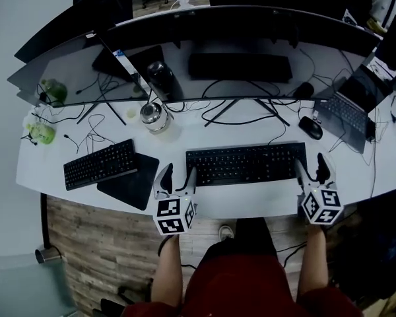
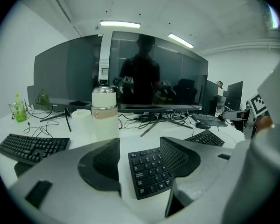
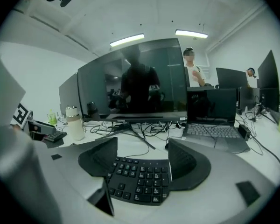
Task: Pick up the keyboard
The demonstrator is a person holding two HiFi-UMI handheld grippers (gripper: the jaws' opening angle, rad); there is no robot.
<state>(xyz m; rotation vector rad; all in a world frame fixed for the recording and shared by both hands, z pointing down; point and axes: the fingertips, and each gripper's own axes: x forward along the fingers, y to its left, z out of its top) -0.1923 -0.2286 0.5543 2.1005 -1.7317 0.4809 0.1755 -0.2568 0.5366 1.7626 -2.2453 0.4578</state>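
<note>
The keyboard (image 1: 245, 164) lies flat near the front edge of the desk (image 1: 251, 207), its long axis running side to side before the person, so each end faces one hand. The left hand-held gripper (image 1: 177, 179) is at its left end and the right hand-held gripper (image 1: 313, 170) at its right end. They are about equally near, and both have their jaws spread and pinch nothing, with the end keys showing between them.

White desk (image 1: 244, 200); wood-plank floor (image 1: 92, 243); strip lights (image 2: 120, 24) overhead.
</note>
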